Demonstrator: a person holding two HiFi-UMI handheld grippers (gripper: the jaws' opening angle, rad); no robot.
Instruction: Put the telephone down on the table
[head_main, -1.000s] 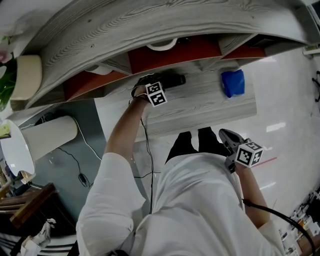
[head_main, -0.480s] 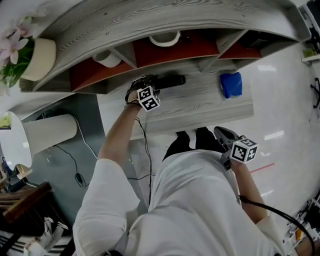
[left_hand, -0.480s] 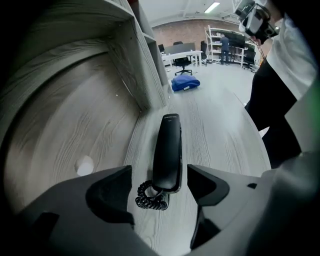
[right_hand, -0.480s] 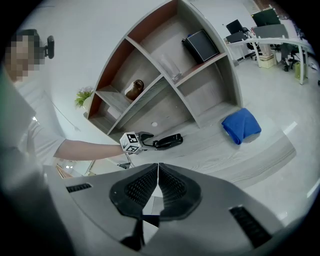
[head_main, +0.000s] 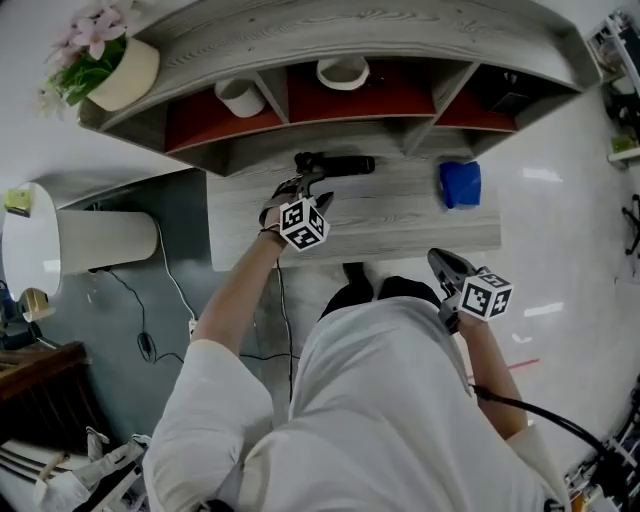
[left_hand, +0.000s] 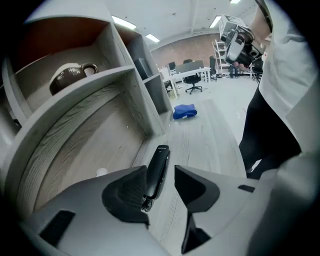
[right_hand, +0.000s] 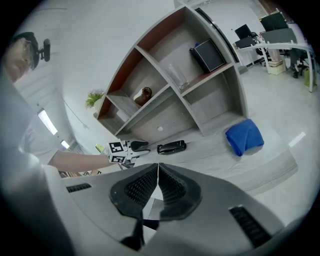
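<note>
Lying flat near the counter's (head_main: 400, 228) back edge, the telephone (head_main: 337, 164) looks delivered. Left hand-held gripper (left_hand: 159, 175) is closing on nothing just beside it, so only withdrawal appears left; right hand-held gripper (right_hand: 158, 168) is pressed together, empty.

Bright, even light; ceiling strips (left_hand: 122, 22) glare in left gripper view, floor (head_main: 560, 200) shows pale reflections. Both gripper views fisheye w/ dark vignetted corners; phone (left_hand: 156, 170) sharp, near foreground soft. Head view bends shelf (head_main: 300, 35) at edges.

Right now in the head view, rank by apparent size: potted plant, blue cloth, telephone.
1. potted plant, though its top shelf likely sits nearer the camera.
2-3. blue cloth and telephone look about alike: telephone longer, cloth wider.
</note>
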